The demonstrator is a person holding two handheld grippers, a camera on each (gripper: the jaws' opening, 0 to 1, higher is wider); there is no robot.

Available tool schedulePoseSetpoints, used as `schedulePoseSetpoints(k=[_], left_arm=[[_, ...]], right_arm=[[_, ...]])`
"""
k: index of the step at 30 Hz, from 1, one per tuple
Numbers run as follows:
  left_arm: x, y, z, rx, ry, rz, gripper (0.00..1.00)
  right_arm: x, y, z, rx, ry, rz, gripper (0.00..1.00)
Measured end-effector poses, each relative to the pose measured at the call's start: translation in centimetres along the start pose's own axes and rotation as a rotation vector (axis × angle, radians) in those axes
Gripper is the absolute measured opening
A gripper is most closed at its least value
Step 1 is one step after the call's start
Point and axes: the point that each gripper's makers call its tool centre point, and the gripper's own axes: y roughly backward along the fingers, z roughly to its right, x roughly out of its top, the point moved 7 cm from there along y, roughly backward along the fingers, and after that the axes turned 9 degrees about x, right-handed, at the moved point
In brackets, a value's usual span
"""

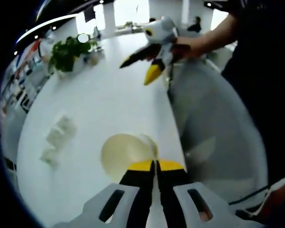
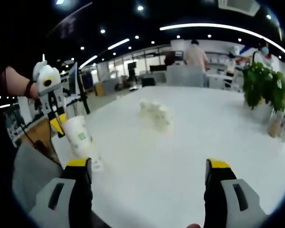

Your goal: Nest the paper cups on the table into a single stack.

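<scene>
The left gripper point(image 1: 156, 166) is pinching the rim of a paper cup point(image 1: 126, 154) with its jaws pressed together, holding it above the white table point(image 1: 99, 104). The right gripper point(image 2: 147, 166) is hovering over the table with its jaws standing wide apart and nothing between them. Farther off, crumpled paper point(image 2: 156, 114) is lying mid-table, and beyond it a potted plant point(image 2: 263, 88) is sitting near the edge.
</scene>
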Motion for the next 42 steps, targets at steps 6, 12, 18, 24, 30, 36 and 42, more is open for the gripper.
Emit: schedulePoseSetpoints(k=[6, 12, 18, 24, 30, 36, 42], left_arm=[[0.2, -0.3, -0.2, -0.017, 0.008, -0.009, 0.01], [0.2, -0.6, -0.7, -0.024, 0.024, -0.015, 0.02], [0.0, -1.1, -0.7, -0.039, 0.032, -0.03, 0.02], [-0.1, -1.7, -0.6, -0.055, 0.049, -0.04, 0.02], [-0.2, -2.2, -0.7, -0.06, 0.028, -0.048, 0.02], [0.0, -2.8, -0.4, -0.076, 0.022, -0.057, 0.02], [0.0, -3.3, -0.3, -0.09, 0.03, -0.066, 0.08]], right_arm=[[0.0, 0.0, 0.0, 0.0, 0.0, -0.002, 0.97], [-0.1, 0.0, 0.1, -0.001, -0.009, -0.001, 0.97], [0.0, 0.0, 0.1, 0.001, -0.01, -0.001, 0.97], [-0.1, 0.1, 0.2, -0.002, -0.019, 0.0, 0.97], [-0.1, 0.1, 0.4, -0.003, -0.022, 0.006, 0.97], [-0.1, 0.2, 0.5, -0.002, -0.028, 0.009, 0.96], [0.0, 0.1, 0.5, 0.001, -0.031, 0.01, 0.96]])
